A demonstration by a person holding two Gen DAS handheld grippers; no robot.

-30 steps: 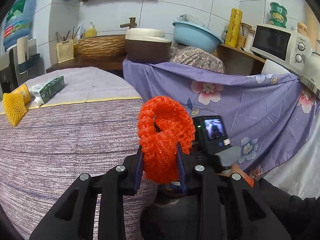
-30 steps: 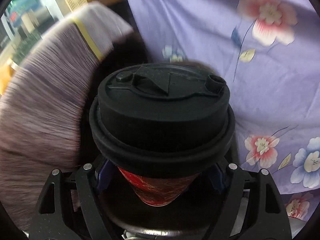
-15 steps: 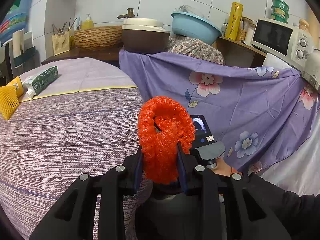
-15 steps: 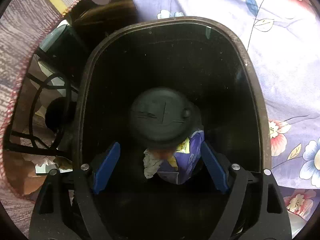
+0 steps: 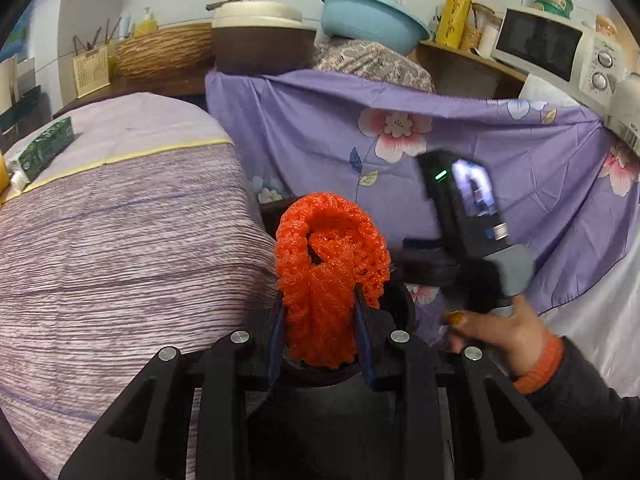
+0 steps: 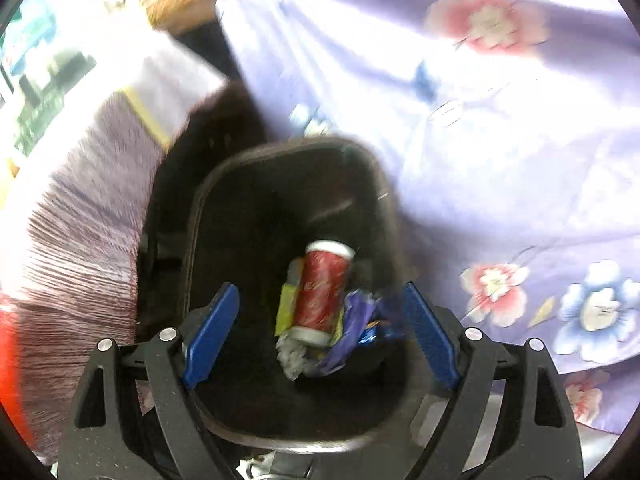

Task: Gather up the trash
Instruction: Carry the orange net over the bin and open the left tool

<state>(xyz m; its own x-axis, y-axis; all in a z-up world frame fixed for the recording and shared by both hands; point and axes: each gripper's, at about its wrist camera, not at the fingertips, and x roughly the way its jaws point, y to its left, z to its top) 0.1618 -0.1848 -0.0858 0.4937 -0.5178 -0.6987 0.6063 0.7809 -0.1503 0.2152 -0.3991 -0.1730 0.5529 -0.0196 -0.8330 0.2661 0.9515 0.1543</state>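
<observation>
My left gripper (image 5: pixel 320 308) is shut on an orange foam net (image 5: pixel 332 264), which sticks up between its pads beside the table's edge. A hand (image 5: pixel 504 328) holds my right gripper's body (image 5: pixel 464 216) just to the right of the net. In the right wrist view, my right gripper (image 6: pixel 320 332) hangs open above a black trash bin (image 6: pixel 384 184), nothing between its blue pads (image 6: pixel 212 332). A red paper cup (image 6: pixel 322 292) lies on its side at the bin's bottom, on top of purple and yellow wrappers (image 6: pixel 352 336).
A striped purple tablecloth (image 5: pixel 120 260) covers the table on the left, with a green box (image 5: pixel 40 152) at its far side. A floral purple cloth (image 5: pixel 400 160) hangs behind the bin. A basket, basins and a microwave (image 5: pixel 552 44) stand on the back counter.
The red cup with its black lid left my right gripper and dropped into the bin, now lying on its side. The right gripper rose. My left gripper sank with the net.
</observation>
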